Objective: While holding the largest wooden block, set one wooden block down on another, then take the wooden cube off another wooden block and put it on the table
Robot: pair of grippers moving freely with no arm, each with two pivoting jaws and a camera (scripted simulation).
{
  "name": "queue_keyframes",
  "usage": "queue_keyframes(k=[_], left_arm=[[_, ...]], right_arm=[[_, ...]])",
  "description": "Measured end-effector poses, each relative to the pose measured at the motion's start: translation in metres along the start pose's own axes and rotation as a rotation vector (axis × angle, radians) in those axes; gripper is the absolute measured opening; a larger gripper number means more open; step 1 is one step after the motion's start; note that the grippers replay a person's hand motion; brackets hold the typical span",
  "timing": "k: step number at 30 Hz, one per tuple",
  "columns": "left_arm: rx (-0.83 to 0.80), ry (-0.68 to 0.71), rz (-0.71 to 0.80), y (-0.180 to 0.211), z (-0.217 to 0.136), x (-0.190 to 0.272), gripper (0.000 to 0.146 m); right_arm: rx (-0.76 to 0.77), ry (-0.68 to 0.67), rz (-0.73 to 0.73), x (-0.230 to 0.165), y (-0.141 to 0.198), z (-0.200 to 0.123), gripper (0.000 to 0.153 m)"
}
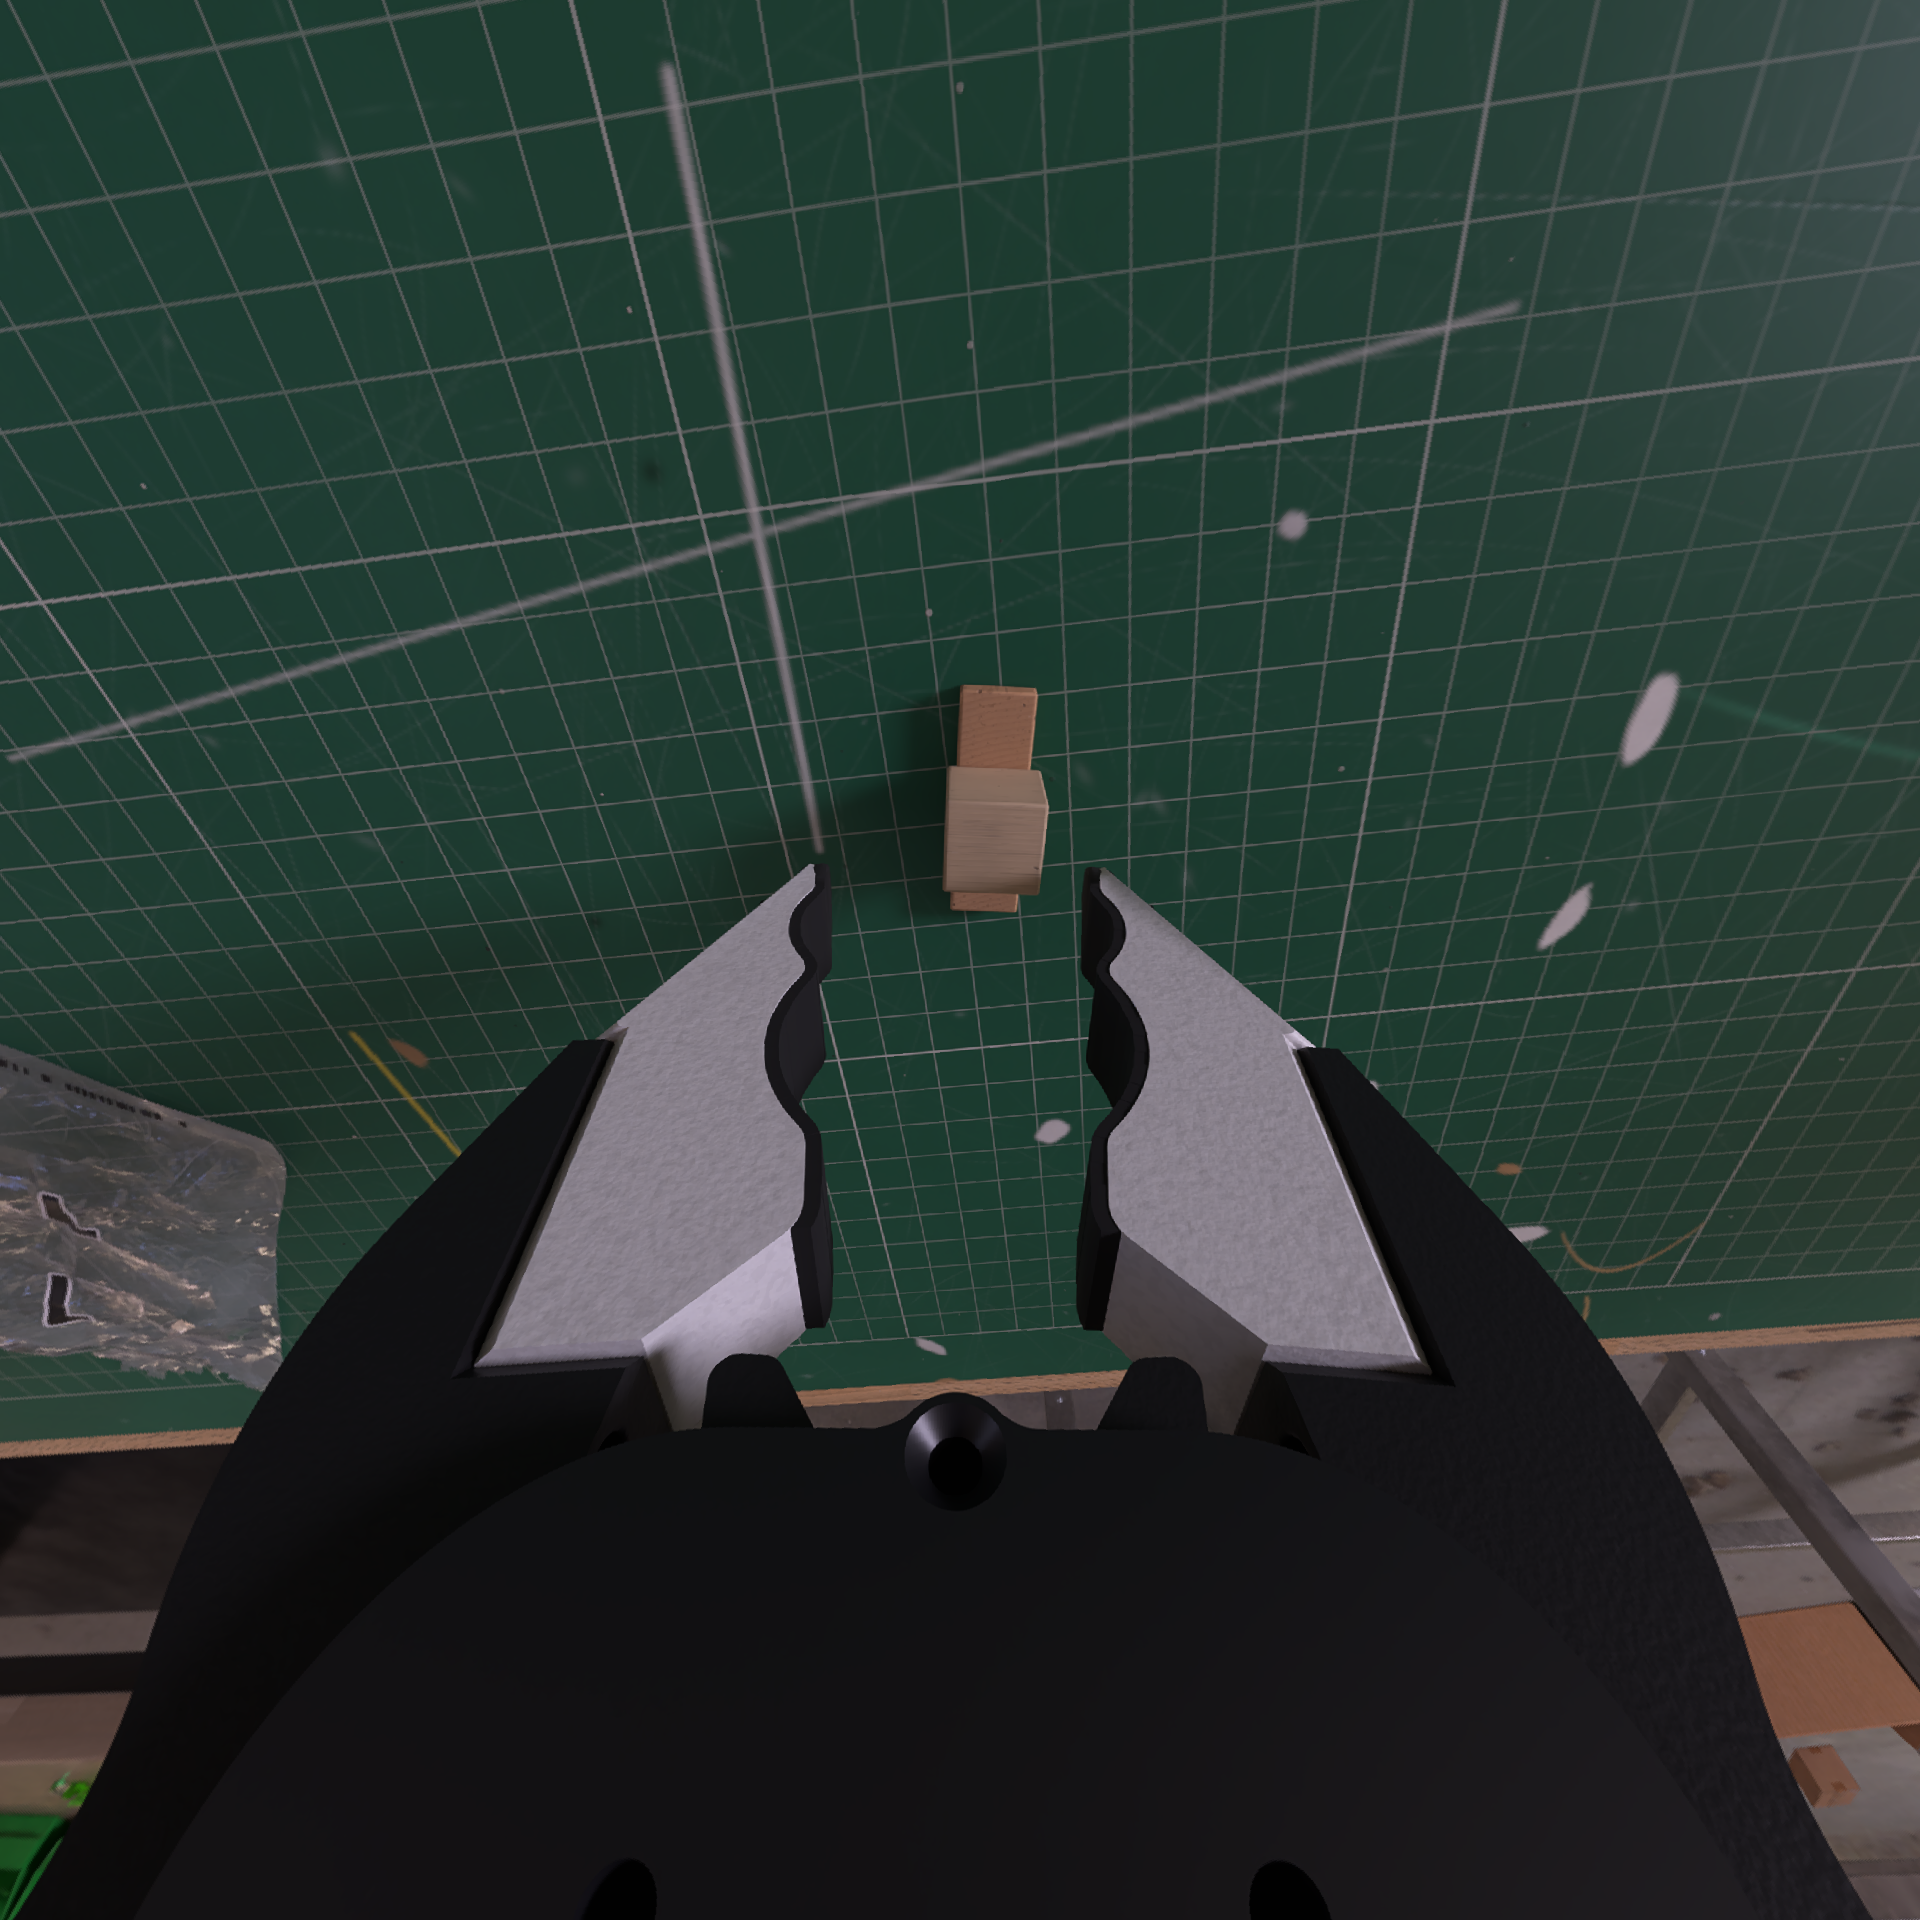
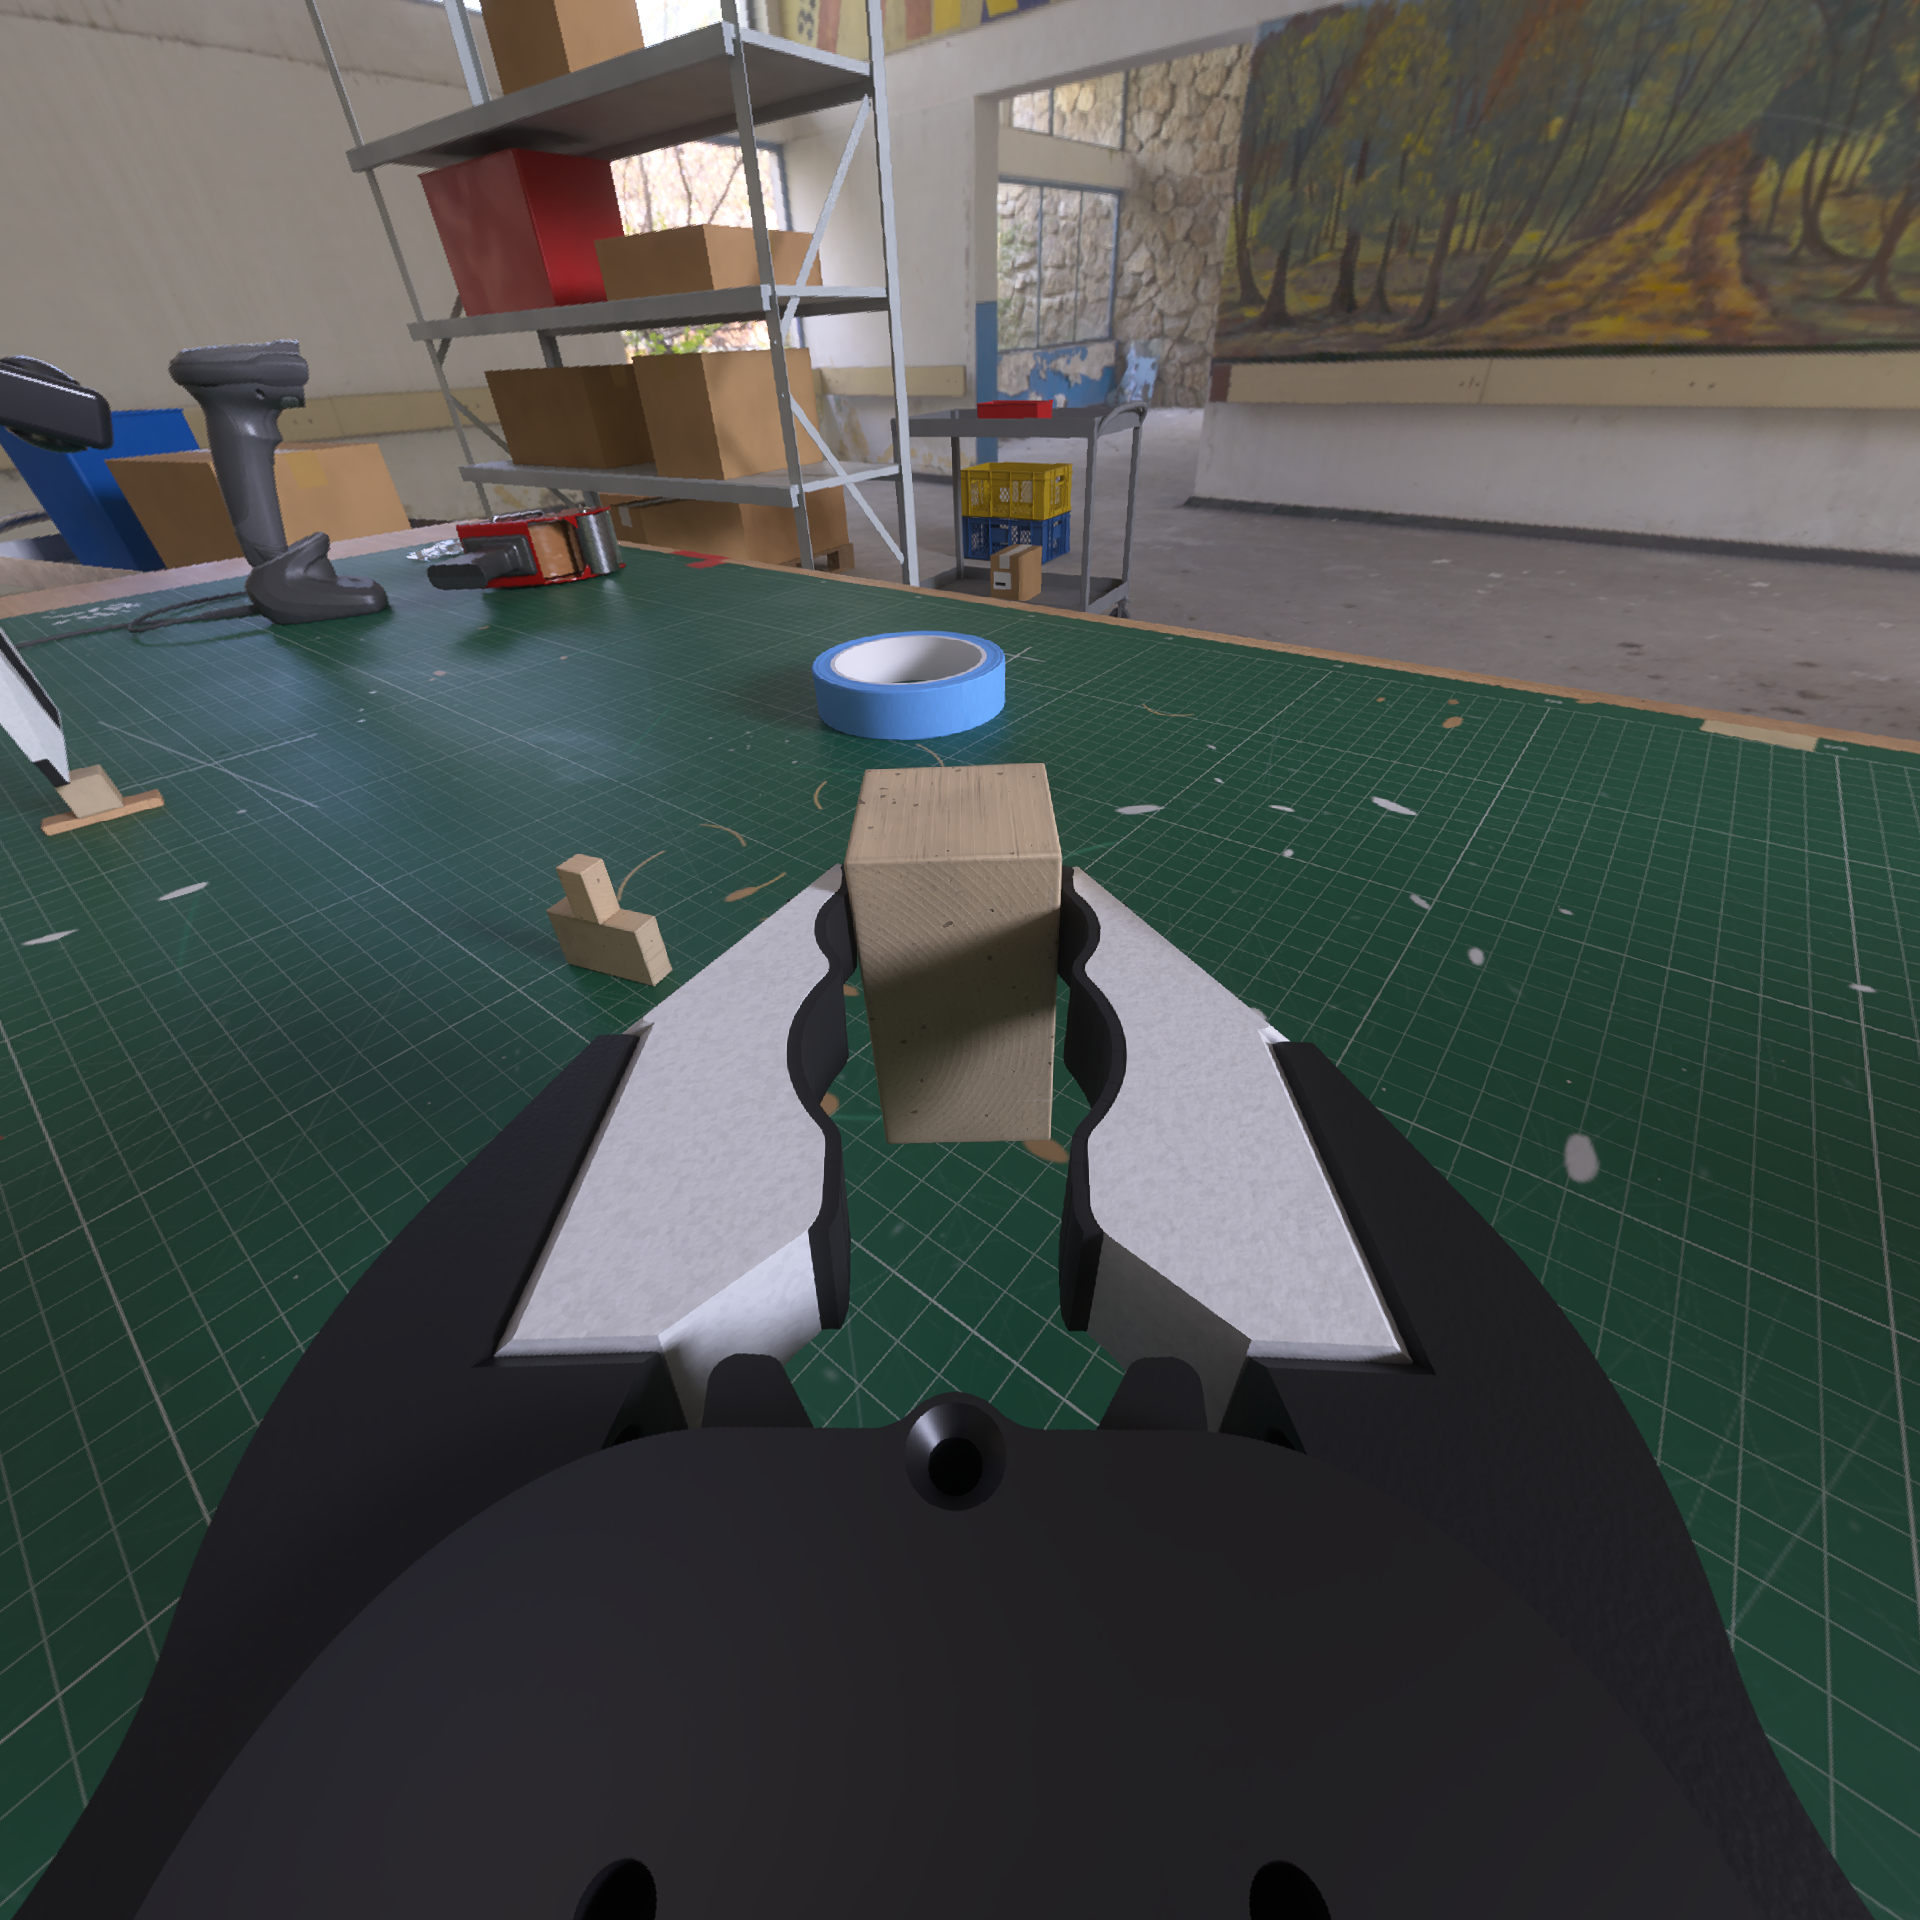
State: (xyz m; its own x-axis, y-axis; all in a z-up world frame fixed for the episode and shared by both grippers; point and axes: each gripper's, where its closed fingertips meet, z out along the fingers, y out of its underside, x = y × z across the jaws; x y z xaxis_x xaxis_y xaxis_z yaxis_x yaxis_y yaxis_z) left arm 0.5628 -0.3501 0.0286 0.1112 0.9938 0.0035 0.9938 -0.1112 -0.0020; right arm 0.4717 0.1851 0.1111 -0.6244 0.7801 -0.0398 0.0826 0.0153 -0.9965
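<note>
My right gripper [image 2: 956, 888] is shut on the largest wooden block [image 2: 956, 966], a tall pale one held upright above the green mat [image 2: 1455, 1039]. My left gripper [image 1: 956, 883] is open and empty, pointing down above a wooden cube [image 1: 992, 831] that sits on a flat wooden plank [image 1: 997, 719]. The same cube [image 2: 88, 792] and plank [image 2: 114, 812] show at the far left of the right wrist view, under a finger [image 2: 31, 717] of the left gripper. A small wooden block [image 2: 589, 883] rests on another wooden block [image 2: 623, 945] left of my right gripper.
A blue tape roll [image 2: 909, 686] lies beyond the held block. A grey scanner on its stand [image 2: 270, 488] and a red tape dispenser [image 2: 530, 551] stand at the far left. A clear plastic bag [image 1: 125, 1216] lies near the mat's front edge [image 1: 1714, 1335].
</note>
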Motion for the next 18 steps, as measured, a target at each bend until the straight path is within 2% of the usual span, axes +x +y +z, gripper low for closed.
queue_keyframes(k=[8, 13, 16, 18], left_arm=[[-0.029, -0.014, 0.005, 0.003, 0.008, 0.000, 0.044], [-0.045, -0.023, 0.011, 0.004, 0.011, 0.001, 0.036], [-0.040, 0.001, 0.032, 0.003, 0.012, 0.006, 0.021], [-0.037, -0.006, 0.040, 0.003, 0.011, 0.006, 0.019]], right_arm=[[0.004, 0.001, 0.003, 0.000, 0.000, 0.000, 0.038], [0.008, 0.001, 0.002, 0.000, -0.001, -0.001, 0.038], [0.012, 0.001, 0.005, 0.001, -0.001, -0.001, 0.038], [0.013, -0.001, 0.006, 0.001, -0.002, -0.001, 0.038]])
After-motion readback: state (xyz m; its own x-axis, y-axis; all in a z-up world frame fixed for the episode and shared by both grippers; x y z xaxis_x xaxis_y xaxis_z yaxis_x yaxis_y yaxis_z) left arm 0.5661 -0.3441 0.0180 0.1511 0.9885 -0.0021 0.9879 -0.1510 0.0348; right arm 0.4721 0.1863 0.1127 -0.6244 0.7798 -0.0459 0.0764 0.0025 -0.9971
